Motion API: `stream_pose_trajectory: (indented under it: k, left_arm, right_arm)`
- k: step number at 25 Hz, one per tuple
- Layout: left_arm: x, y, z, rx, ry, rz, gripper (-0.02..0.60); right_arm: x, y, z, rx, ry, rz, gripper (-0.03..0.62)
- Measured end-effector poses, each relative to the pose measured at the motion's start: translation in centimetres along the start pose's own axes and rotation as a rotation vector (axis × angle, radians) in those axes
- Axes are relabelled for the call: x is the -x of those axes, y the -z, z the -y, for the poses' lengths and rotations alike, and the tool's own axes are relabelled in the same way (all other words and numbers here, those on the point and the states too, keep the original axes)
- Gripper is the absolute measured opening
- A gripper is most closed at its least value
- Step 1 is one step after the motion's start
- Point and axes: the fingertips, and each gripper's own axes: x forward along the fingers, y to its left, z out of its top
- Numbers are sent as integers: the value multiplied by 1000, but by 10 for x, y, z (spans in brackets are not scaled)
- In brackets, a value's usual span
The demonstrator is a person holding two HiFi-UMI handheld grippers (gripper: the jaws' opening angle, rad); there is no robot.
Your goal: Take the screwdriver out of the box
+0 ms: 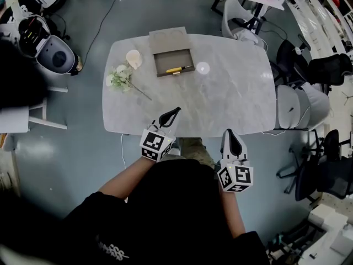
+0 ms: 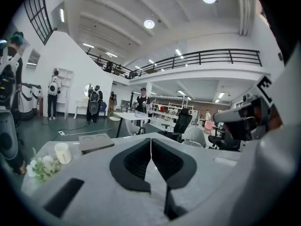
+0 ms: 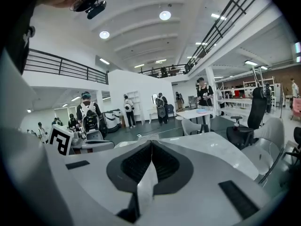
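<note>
An open brown box (image 1: 172, 57) stands at the far side of the grey table (image 1: 231, 98), its lid raised behind it. Inside lies a yellow-handled screwdriver (image 1: 180, 69). My left gripper (image 1: 175, 111) hovers over the table's near edge, shut and empty, well short of the box. My right gripper (image 1: 234, 137) is just off the near edge to the right, shut and empty too. In the left gripper view the box (image 2: 96, 143) shows far off at the left, beyond my left gripper (image 2: 151, 139). The right gripper view shows my right gripper (image 3: 151, 142) with jaws together over the tabletop.
A white candle (image 1: 133, 58) and a sprig of white flowers (image 1: 121, 79) lie left of the box. A small clear disc (image 1: 202, 68) sits to its right. Chairs (image 1: 300, 106) crowd the table's right end. Several people stand in the hall beyond.
</note>
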Motion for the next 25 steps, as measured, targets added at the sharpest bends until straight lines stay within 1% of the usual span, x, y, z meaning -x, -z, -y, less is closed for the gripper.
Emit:
stream_pose_trajectory:
  k: [2, 5, 9, 12, 14, 16, 20, 25]
  left_arm:
    - [-11, -4, -15, 11, -17, -4, 18]
    - [-36, -4, -40, 24, -56, -26, 18]
    - [-70, 3, -75, 36, -109, -83, 18]
    - [-99, 10, -104, 12, -135, -124, 18]
    - [-118, 16, -123, -12, -141, -146, 18]
    - [-137, 25, -142, -18, -140, -175, 18]
    - [-170, 54, -179, -2, -152, -268, 18]
    - [-201, 96, -215, -2, -126, -408, 18]
  right_arm:
    - [-19, -11, 13, -26, -8, 11, 12]
    - [-56, -23, 32, -33, -29, 13, 12]
    - [-100, -35, 44, -47, -71, 15, 12]
    - [-135, -36, 53, -59, -104, 3, 12]
    - [-159, -31, 58, -74, -121, -25, 12]
    - [-181, -27, 64, -64, -135, -53, 12]
    - [-220, -21, 76, -50, -145, -93, 12]
    - [-256, -13, 79, -62, -168, -130, 12]
